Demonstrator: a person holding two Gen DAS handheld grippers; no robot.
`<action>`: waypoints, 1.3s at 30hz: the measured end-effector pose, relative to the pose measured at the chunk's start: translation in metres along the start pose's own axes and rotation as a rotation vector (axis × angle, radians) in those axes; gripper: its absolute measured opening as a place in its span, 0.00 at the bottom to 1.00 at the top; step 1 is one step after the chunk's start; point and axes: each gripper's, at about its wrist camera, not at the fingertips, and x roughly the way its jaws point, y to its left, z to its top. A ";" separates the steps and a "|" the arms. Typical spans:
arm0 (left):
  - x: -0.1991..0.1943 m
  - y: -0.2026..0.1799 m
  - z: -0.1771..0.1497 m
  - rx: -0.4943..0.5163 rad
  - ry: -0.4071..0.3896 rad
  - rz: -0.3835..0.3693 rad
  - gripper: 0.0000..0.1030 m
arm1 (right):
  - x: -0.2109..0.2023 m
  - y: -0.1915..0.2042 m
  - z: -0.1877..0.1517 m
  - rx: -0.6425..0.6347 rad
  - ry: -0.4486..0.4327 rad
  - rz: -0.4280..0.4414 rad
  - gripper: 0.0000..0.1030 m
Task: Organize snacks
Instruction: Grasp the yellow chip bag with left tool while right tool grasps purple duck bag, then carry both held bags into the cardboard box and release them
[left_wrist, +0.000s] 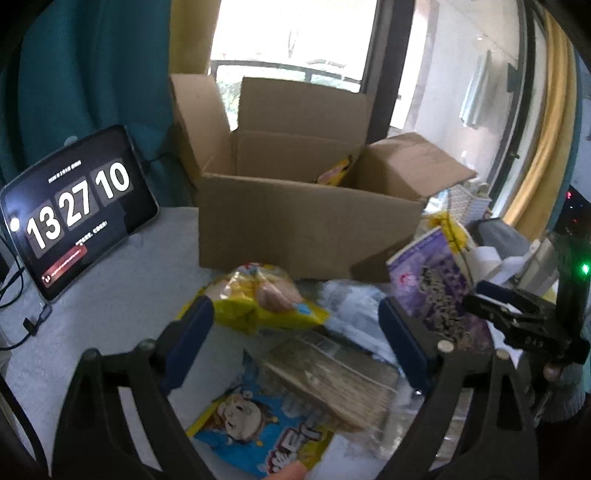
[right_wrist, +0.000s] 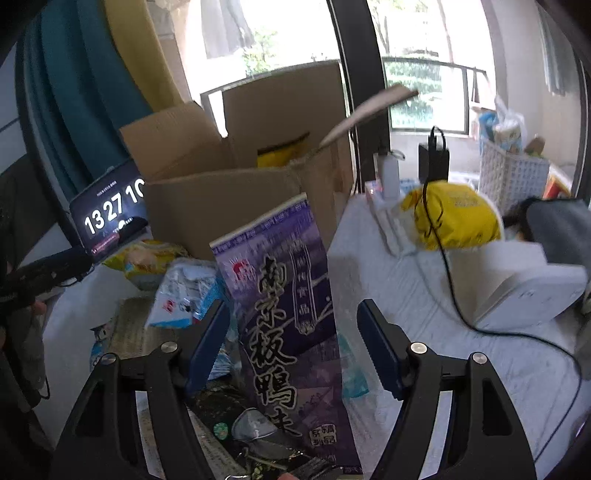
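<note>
An open cardboard box stands on the white table with a yellow packet inside; it also shows in the right wrist view. My left gripper is open above a pile of snacks: a yellow bag, a clear pack of brown biscuits and a blue cartoon packet. My right gripper is open, its jaws either side of a tall purple packet that stands between them. The same purple packet shows at the right of the left wrist view.
A tablet showing a clock leans at the table's left. A white-blue packet and a yellow bag lie before the box. At the right are a yellow bag, a black cable, a white device and a white basket.
</note>
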 end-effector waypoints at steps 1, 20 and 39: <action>0.004 0.001 0.001 -0.004 0.002 0.005 0.89 | 0.004 -0.001 -0.002 0.003 0.010 0.003 0.73; 0.089 0.020 -0.007 0.009 0.162 0.091 0.88 | 0.030 0.001 -0.014 -0.034 0.089 0.008 0.36; 0.017 0.023 -0.012 0.038 0.032 0.005 0.58 | -0.038 0.033 0.017 -0.123 -0.089 -0.094 0.08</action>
